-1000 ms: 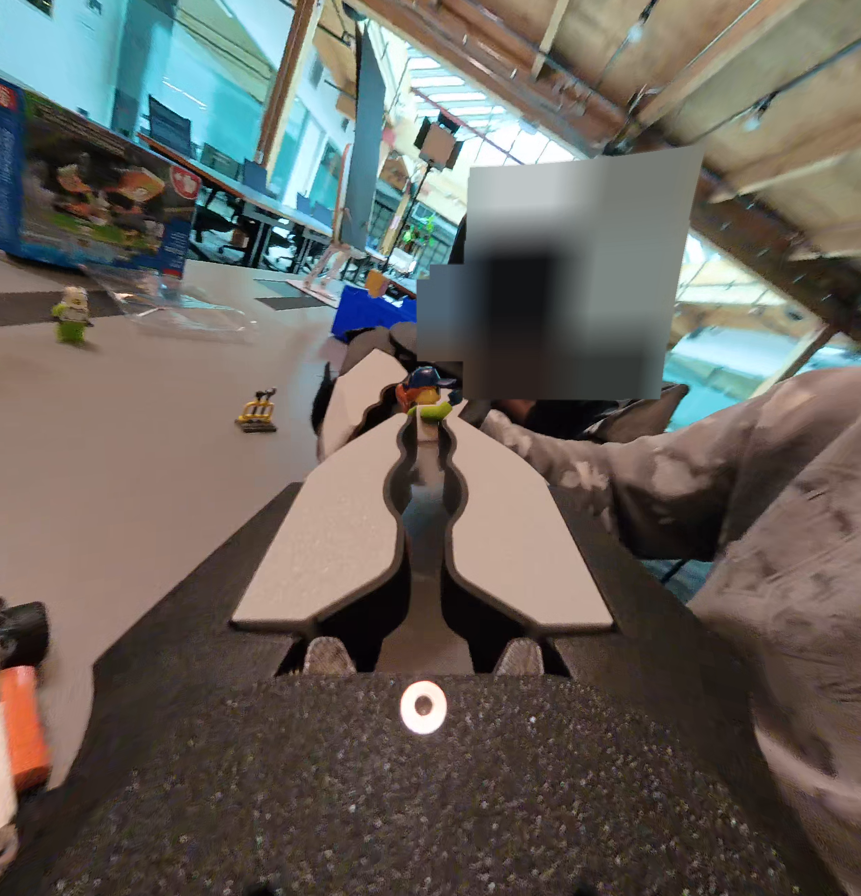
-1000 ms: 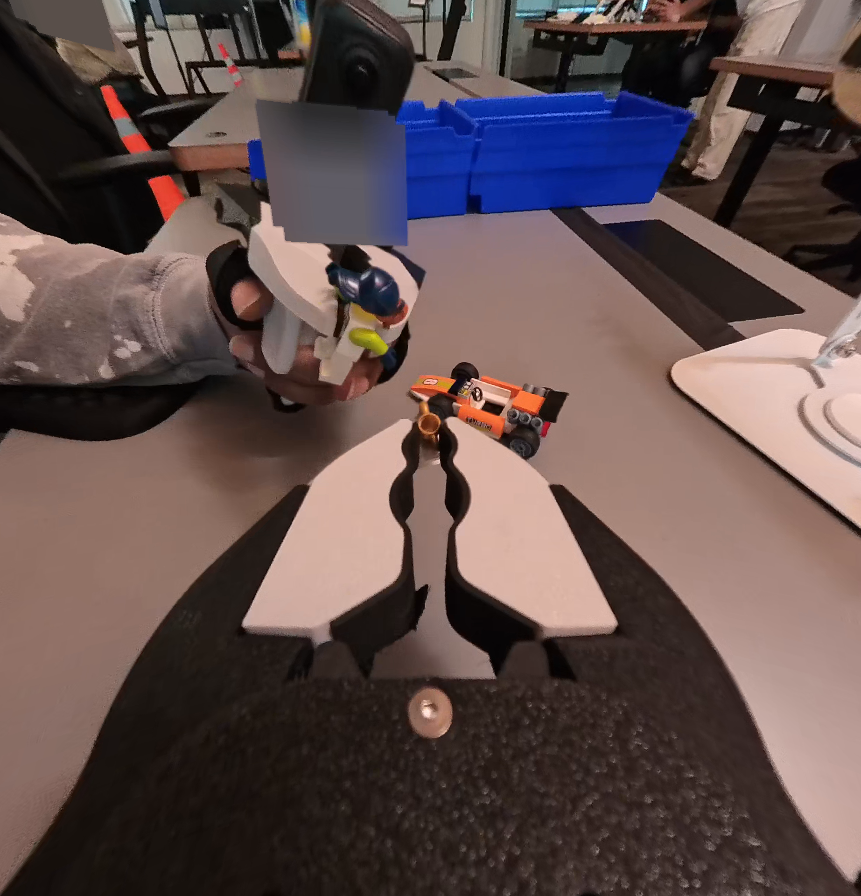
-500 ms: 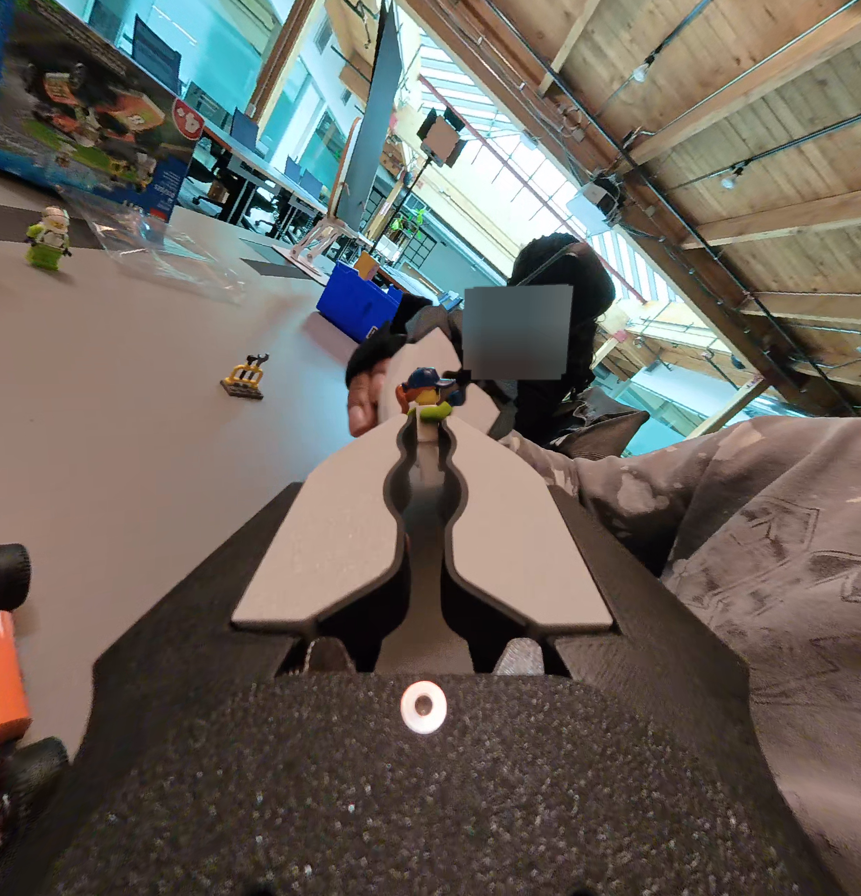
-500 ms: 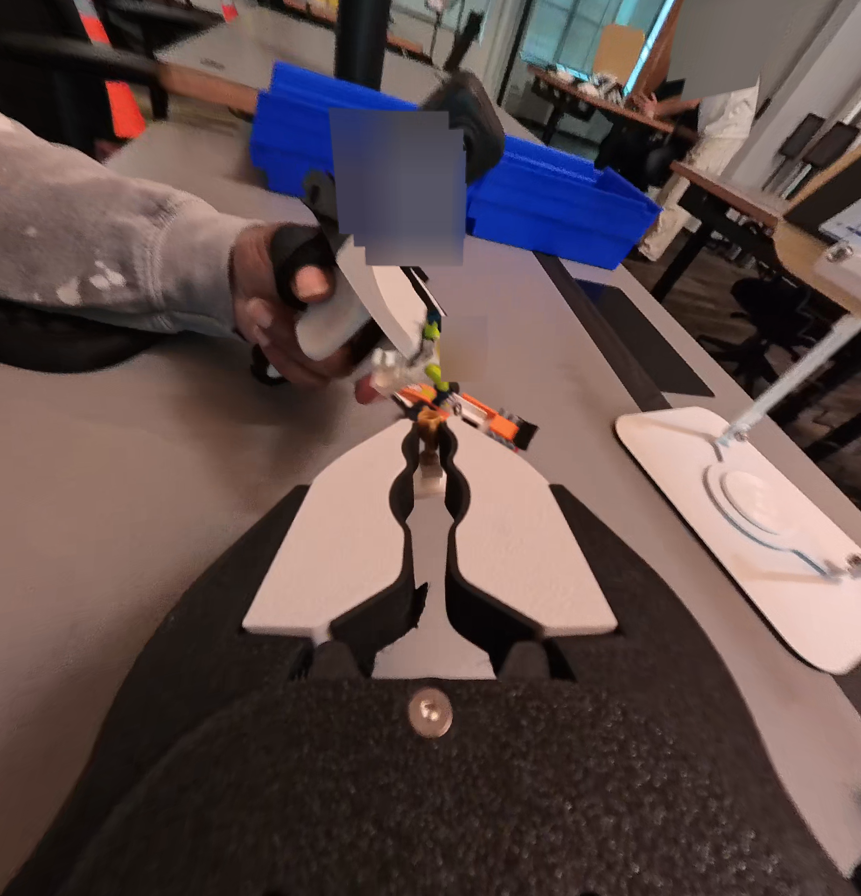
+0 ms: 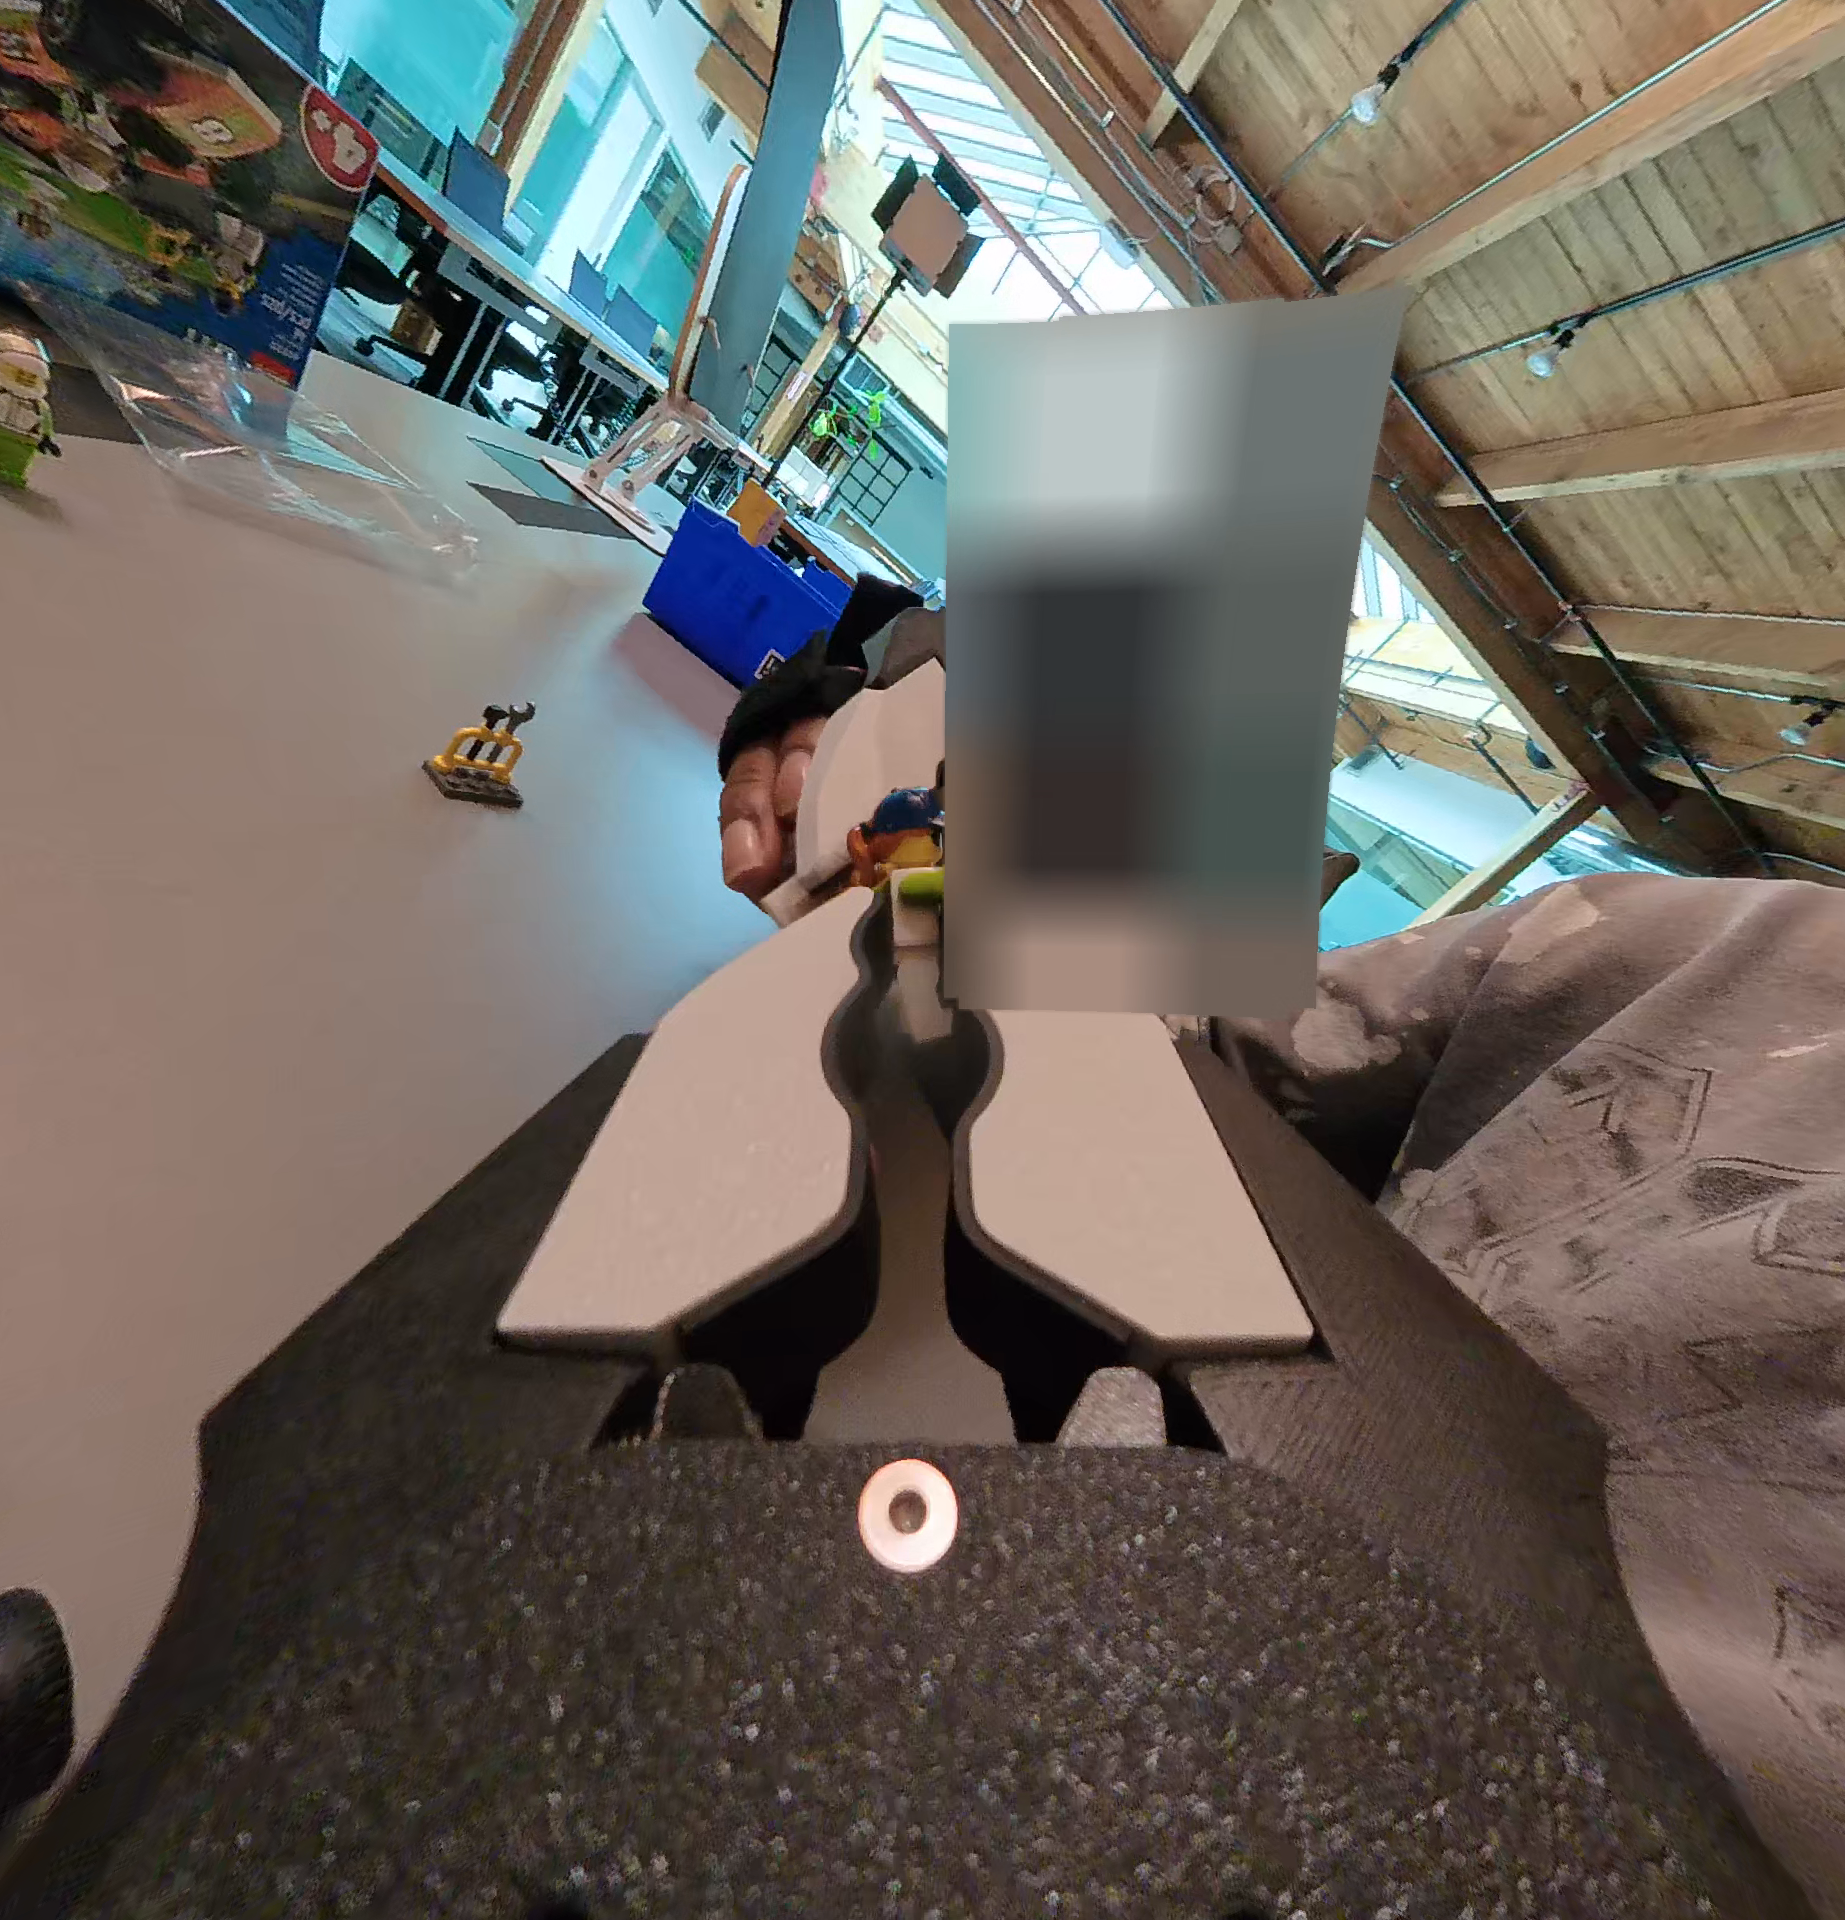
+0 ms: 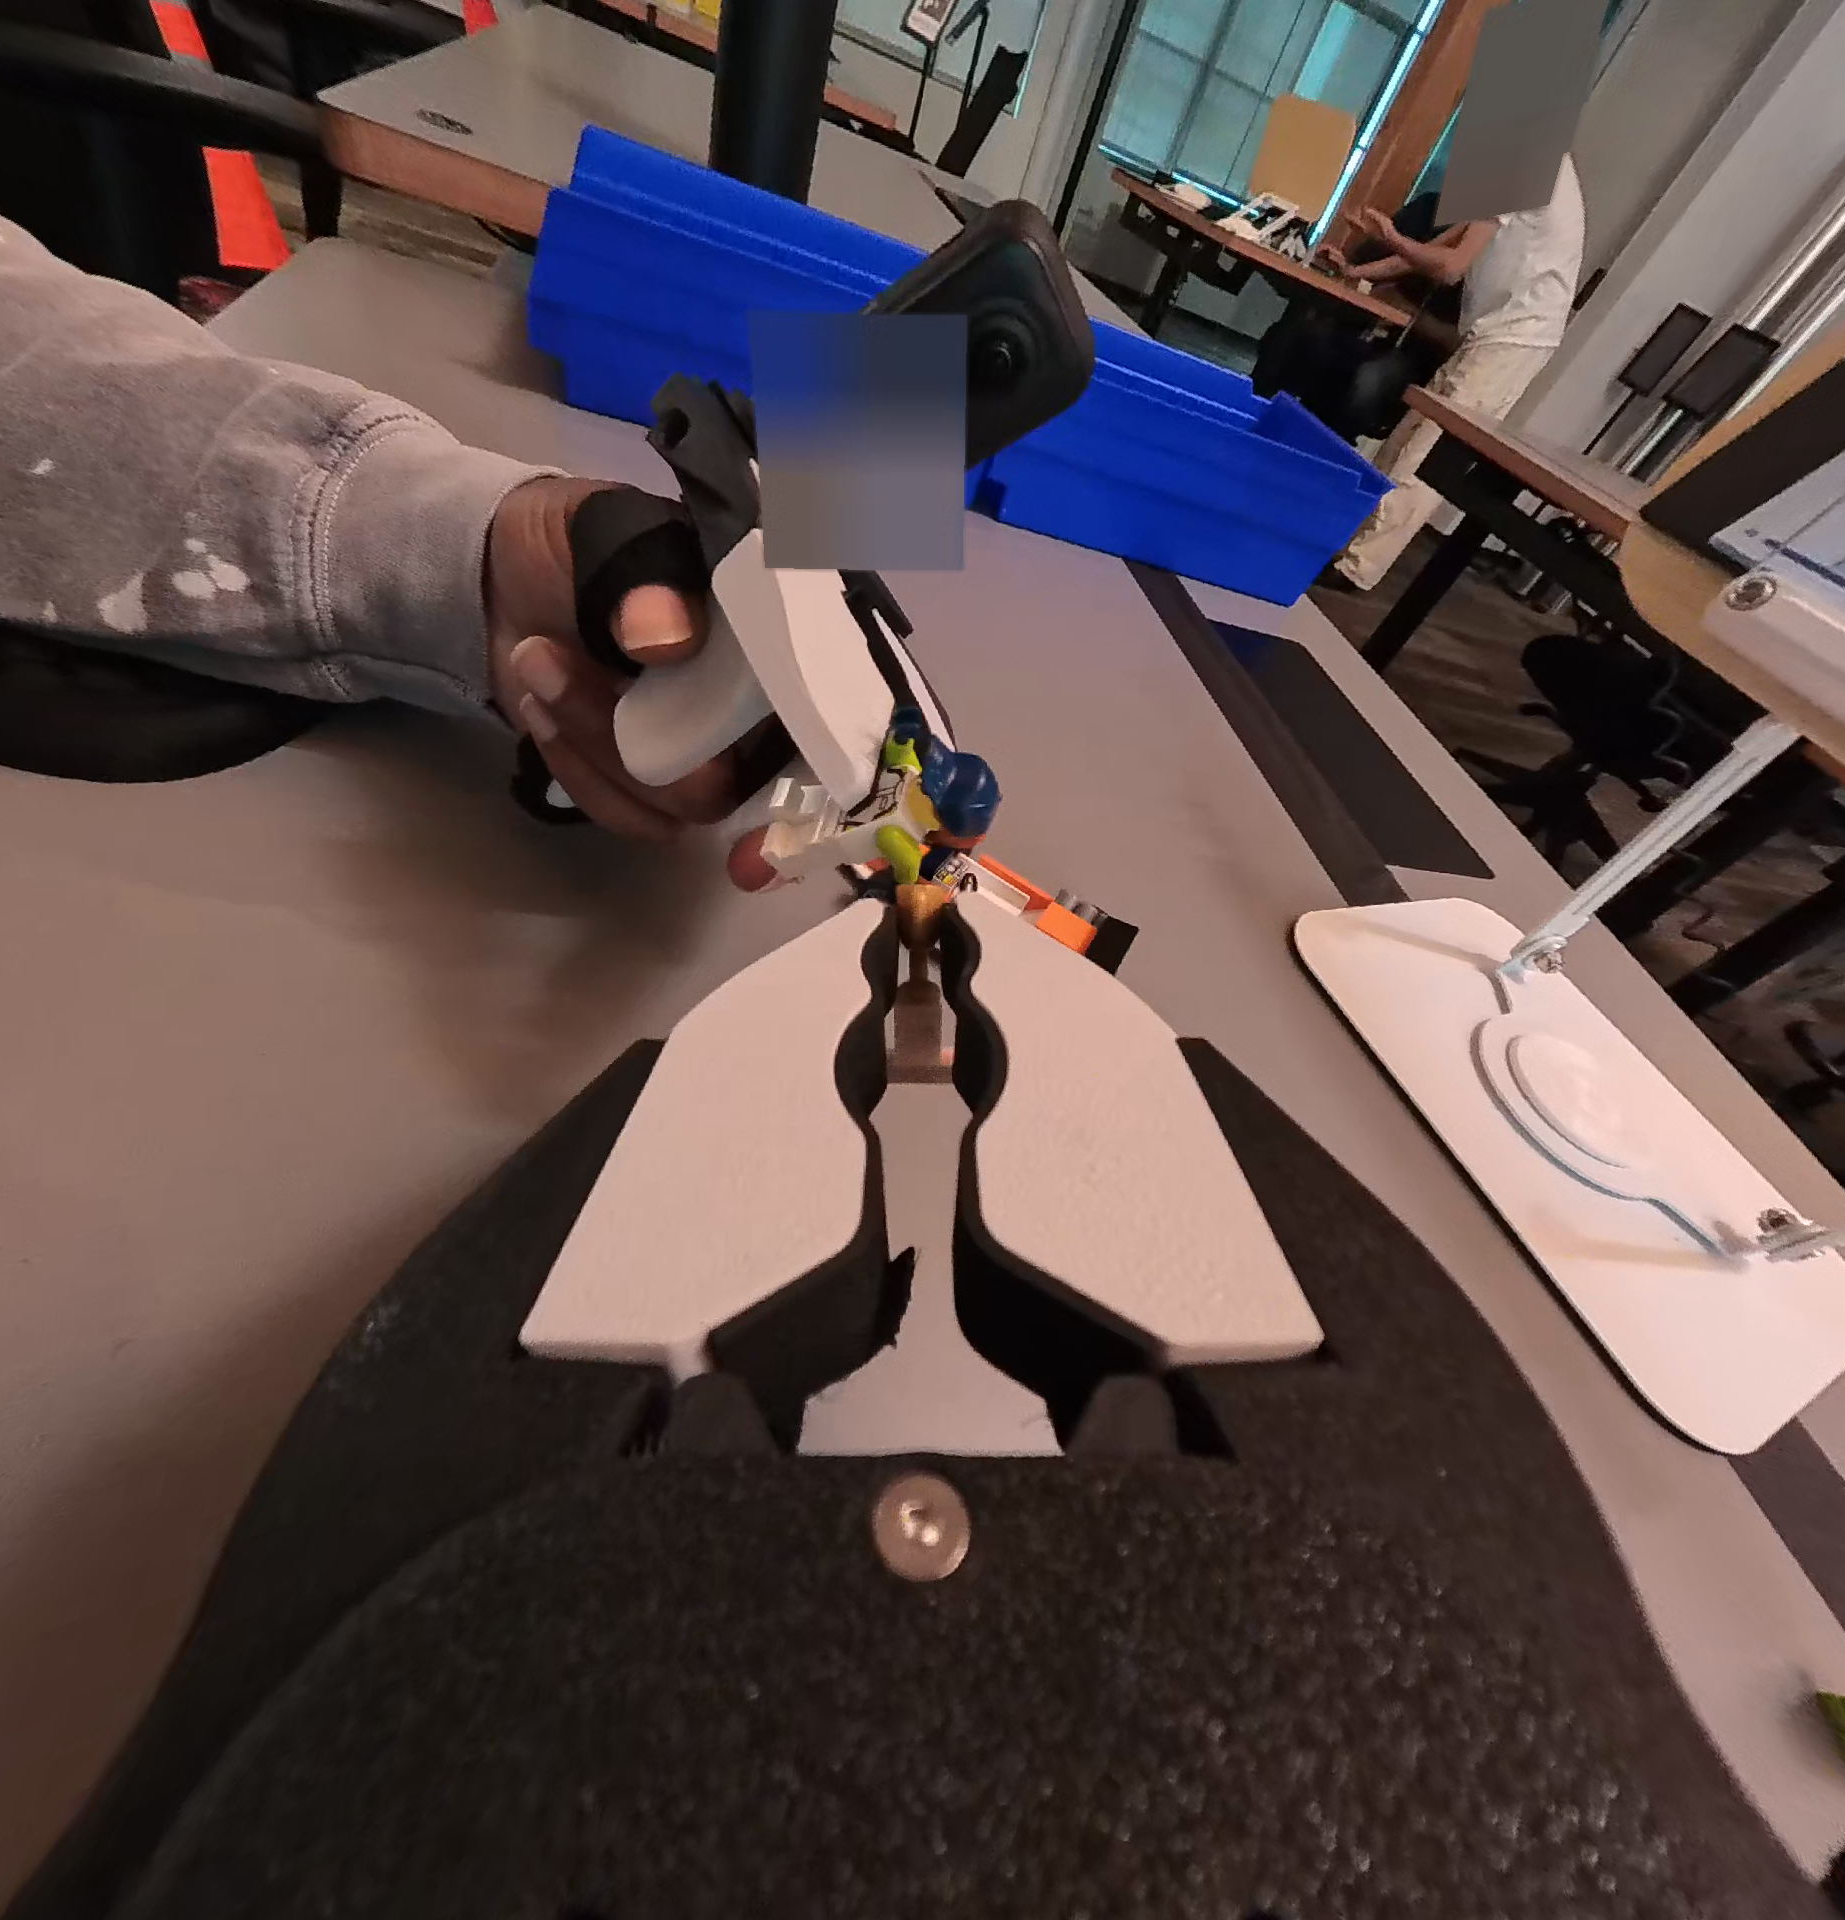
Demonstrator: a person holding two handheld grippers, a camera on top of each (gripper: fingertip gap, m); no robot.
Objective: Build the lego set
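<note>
Two claws, both clamped: my left gripper [image 5: 902, 935] pinches a little figure [image 6: 902, 805] with a blue cap by its white legs, and my right gripper [image 6: 923, 940] grips a small gold trophy [image 6: 920, 914] by its stem, cup end toward the figure's green hand — the two are almost touching, though I cannot tell whether they have met.

Much looks done already: an orange race car [image 6: 1043, 909] sits built on the table [image 6: 274, 1039] just behind the trophy, a second figure [image 5: 4, 416] in white and green stands far off by the box [image 5: 149, 156], and a small yellow tool stand [image 5: 476, 753] is assembled too. I judge that seating the trophy in the hand is among the last steps.

Room is fair — open table to my left, but the car lies close below, and the white lamp base [image 6: 1583, 1143] crowds my right.
</note>
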